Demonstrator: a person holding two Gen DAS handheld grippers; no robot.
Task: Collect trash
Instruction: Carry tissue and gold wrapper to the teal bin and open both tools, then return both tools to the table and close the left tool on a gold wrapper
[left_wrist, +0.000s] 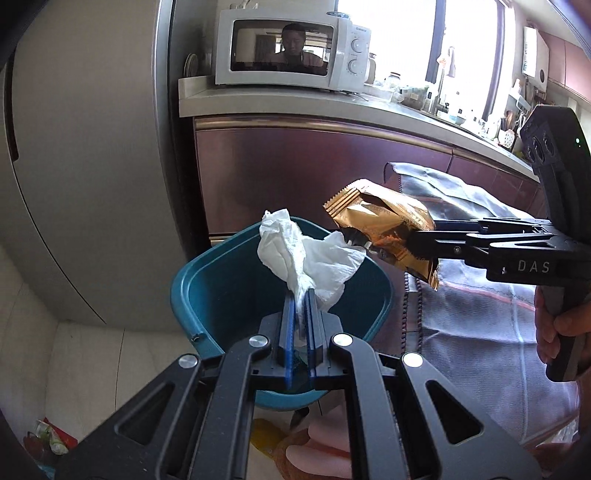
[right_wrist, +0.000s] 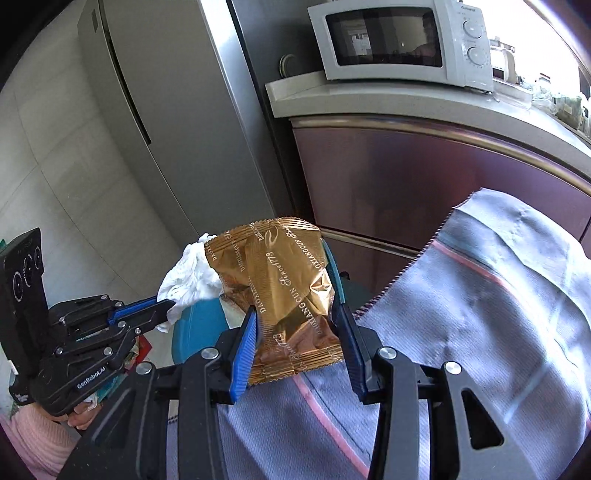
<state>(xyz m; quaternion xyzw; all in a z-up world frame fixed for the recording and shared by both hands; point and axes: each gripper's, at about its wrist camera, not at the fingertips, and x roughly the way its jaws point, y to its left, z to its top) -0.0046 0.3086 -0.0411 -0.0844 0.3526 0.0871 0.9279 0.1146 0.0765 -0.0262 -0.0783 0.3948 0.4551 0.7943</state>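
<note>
Both pieces of trash are up in the air right at the bin now. The left tool (left_wrist: 301, 295) is pressed together on a crumpled white tissue (left_wrist: 306, 254), which hangs over the open mouth of the teal bin (left_wrist: 221, 280). The right tool (right_wrist: 299, 325) is pinching a gold snack wrapper (right_wrist: 284, 280) across its width, out by the bin's far rim, beside a grey cloth with a pink stripe (right_wrist: 498, 314). If I were doing this, I'd let the tissue go first since it's already over the opening, then bring the wrapper fully over the bin before spreading that tool; foil is light and could slide off the rim. As for writing: the wrapper says "DAOXIANGCUN" plus a script line that looks like "Since 1773". The tool body seen from the right wrist reads "GenRobot.AI", and "DAS" shows on the other one. The microwave (left_wrist: 288, 48) has a brand mark, too small to read.
</note>
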